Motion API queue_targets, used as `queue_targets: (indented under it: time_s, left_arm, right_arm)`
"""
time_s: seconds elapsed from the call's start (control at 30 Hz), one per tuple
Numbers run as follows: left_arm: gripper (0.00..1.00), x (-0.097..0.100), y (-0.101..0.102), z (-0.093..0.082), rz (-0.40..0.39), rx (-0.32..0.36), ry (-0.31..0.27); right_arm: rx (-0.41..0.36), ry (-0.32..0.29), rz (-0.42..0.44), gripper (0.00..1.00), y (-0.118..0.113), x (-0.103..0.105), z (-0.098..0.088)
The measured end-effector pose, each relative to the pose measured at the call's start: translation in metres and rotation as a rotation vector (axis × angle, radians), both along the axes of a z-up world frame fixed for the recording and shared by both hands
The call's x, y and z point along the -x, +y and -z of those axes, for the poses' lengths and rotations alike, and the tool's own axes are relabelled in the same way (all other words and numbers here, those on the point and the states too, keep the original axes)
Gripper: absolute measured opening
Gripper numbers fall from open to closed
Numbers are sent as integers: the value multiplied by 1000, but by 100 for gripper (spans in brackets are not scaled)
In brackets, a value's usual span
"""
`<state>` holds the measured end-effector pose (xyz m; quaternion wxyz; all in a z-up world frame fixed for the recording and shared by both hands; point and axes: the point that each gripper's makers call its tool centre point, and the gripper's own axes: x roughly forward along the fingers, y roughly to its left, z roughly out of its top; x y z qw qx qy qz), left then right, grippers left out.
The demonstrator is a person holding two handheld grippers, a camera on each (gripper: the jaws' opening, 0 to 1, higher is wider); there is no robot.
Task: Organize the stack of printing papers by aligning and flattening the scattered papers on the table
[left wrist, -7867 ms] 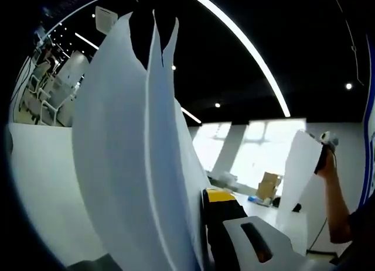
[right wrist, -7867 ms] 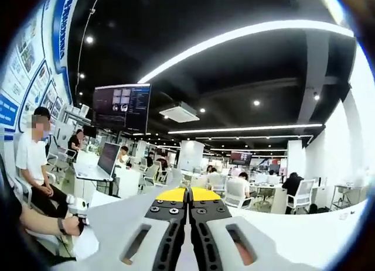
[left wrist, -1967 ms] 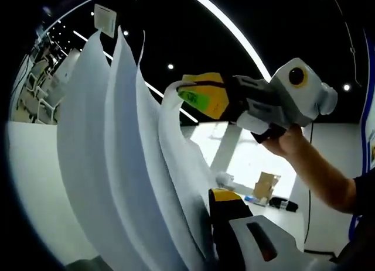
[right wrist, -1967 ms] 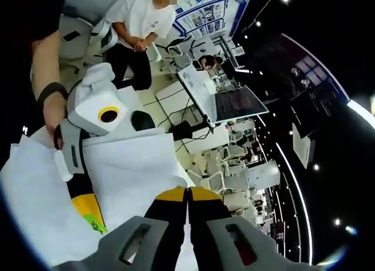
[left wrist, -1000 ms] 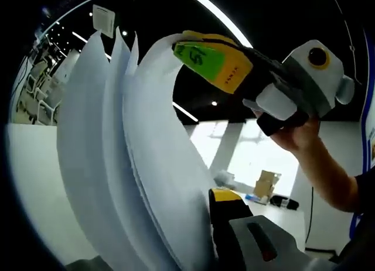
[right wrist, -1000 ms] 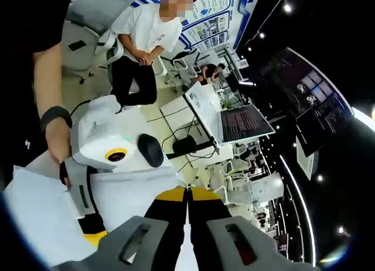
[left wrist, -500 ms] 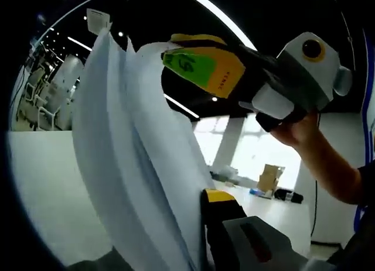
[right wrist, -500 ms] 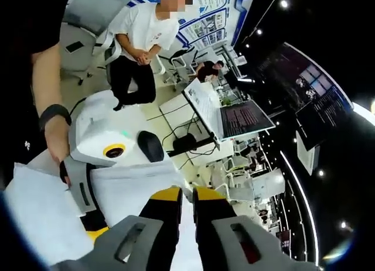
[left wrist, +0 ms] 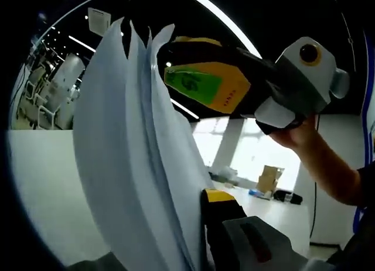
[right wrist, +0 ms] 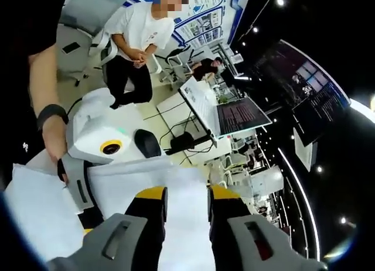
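A stack of white printing papers [left wrist: 129, 160] stands upright in the left gripper view, its sheets fanned a little at the top. My left gripper [left wrist: 201, 203] is shut on its lower edge; one yellow-tipped jaw shows and paper covers the other. My right gripper [left wrist: 168, 63], held by a hand [left wrist: 302, 136], reaches in from the right at the stack's top edge. In the right gripper view my right gripper [right wrist: 186, 196] is open, its jaws spread with the papers [right wrist: 184, 215] between them. The left gripper [right wrist: 87, 224] clamps the sheets at the left.
A person [right wrist: 137, 37] sits on a chair behind the papers, beside a desk with an open laptop [right wrist: 228, 113] and office chairs. A cardboard box [left wrist: 270, 176] lies on the floor far off. A long ceiling light [left wrist: 222, 22] runs overhead.
My right gripper's jaws have spread apart from shut at the papers' top edge. The fanned sheets have drawn closer together over the last seconds.
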<state>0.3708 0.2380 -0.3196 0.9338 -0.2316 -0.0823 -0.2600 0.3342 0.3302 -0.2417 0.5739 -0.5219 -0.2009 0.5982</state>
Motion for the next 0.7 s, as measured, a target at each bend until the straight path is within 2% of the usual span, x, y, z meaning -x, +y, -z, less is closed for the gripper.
queue_targets:
  time_s: [0.17, 0.33, 0.6, 0.7]
  left_arm:
    - [7, -2, -1, -1, 0, 2, 0]
    - [7, -3, -2, -1, 0, 2, 1]
    - [7, -6, -2, -3, -1, 2, 1]
    - [7, -6, -2, -3, -1, 2, 0]
  right_arm:
    - [-7, -2, 3, 30, -2, -4, -4]
    - [-19, 12, 14, 47, -3, -12, -4]
    - [-55, 19, 40, 53, -10, -18, -16]
    - [-93, 40, 51, 60, -13, -20, -22]
